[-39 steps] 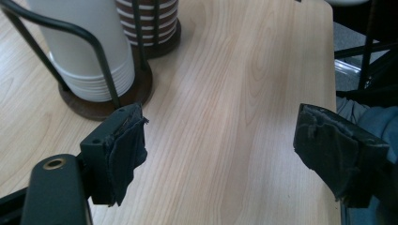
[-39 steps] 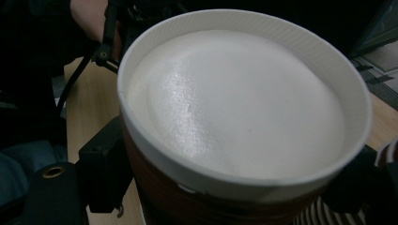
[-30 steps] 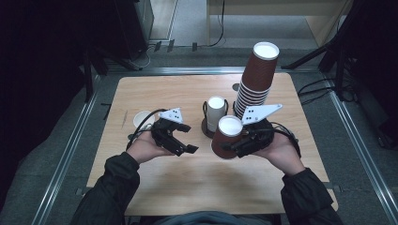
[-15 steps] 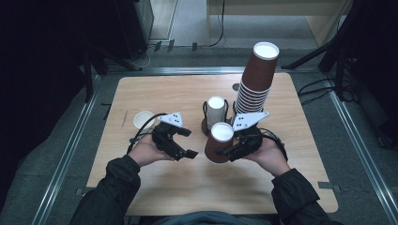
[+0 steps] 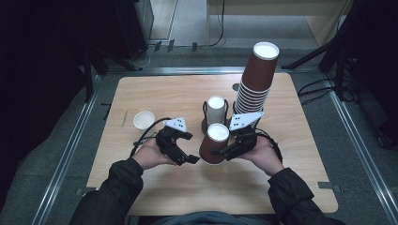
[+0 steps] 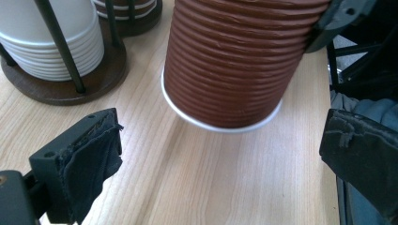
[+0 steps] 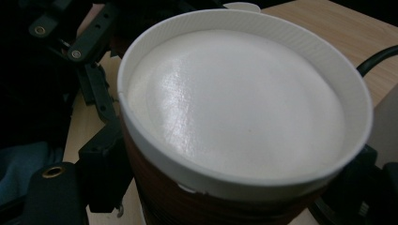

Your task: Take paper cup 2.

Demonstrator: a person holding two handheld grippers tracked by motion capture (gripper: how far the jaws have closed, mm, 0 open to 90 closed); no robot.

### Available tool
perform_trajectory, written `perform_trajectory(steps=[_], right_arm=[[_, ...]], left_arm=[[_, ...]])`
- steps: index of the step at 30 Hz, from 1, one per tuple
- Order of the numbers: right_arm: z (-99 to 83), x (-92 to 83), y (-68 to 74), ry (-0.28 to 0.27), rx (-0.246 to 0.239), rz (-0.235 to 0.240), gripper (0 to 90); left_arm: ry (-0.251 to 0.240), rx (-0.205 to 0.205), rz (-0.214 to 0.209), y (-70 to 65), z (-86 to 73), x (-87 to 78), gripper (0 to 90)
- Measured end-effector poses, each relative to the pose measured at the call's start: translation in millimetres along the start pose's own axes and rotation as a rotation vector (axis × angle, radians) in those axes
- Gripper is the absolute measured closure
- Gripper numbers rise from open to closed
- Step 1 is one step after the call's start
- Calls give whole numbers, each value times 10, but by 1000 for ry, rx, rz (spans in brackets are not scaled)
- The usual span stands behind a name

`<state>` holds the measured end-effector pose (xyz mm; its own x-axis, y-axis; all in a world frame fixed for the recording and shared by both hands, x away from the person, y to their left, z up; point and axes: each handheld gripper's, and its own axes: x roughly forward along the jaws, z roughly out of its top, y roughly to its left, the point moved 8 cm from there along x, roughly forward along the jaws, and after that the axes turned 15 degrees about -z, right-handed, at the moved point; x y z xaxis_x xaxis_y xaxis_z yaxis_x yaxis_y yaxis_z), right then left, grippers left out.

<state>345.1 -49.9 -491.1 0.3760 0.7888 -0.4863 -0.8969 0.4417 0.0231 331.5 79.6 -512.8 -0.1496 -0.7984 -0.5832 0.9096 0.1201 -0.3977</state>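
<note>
A brown ribbed paper cup (image 5: 213,146) stands upside down, its white base up, near the table's middle front. My right gripper (image 5: 224,151) is shut on its side from the right. In the right gripper view the cup (image 7: 234,103) sits between the black jaws of the right gripper (image 7: 230,187). My left gripper (image 5: 187,148) is just left of the cup and open; its jaws have just been opening. In the left gripper view the cup (image 6: 234,61) leans slightly, its white rim at the wood, ahead of the left gripper (image 6: 225,159), whose pads (image 6: 94,154) touch nothing.
A tall stack of brown cups (image 5: 256,79) rises behind the right hand. A wire holder with white cups (image 5: 216,110) stands just behind the held cup, also in the left gripper view (image 6: 51,42). A small white cup (image 5: 143,119) sits at the left of the wooden table (image 5: 155,192).
The right hand has brought the brown cup down and a little toward the left gripper. The left gripper's jaws have spread wider; that hand has hardly shifted.
</note>
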Motion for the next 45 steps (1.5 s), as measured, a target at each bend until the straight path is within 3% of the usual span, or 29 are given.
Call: perform_trajectory(steps=[11,18,23,34,45], right_arm=[[160,9,128,-141,43,58,189],[201,43,219,-176,42,66,189],[240,53,249,-211,83,84,189],[257,55,254,-231,101,82,194],[243,44,241,-206,118,93,190]], left_arm=[[-19,22,-24,-27,40,81,0],[0,32,-38,-58,35,142,0],[-11,29,-58,-79,48,158,0],[-32,44,-58,-84,69,143,65],[-22,42,-60,-85,58,121,109]])
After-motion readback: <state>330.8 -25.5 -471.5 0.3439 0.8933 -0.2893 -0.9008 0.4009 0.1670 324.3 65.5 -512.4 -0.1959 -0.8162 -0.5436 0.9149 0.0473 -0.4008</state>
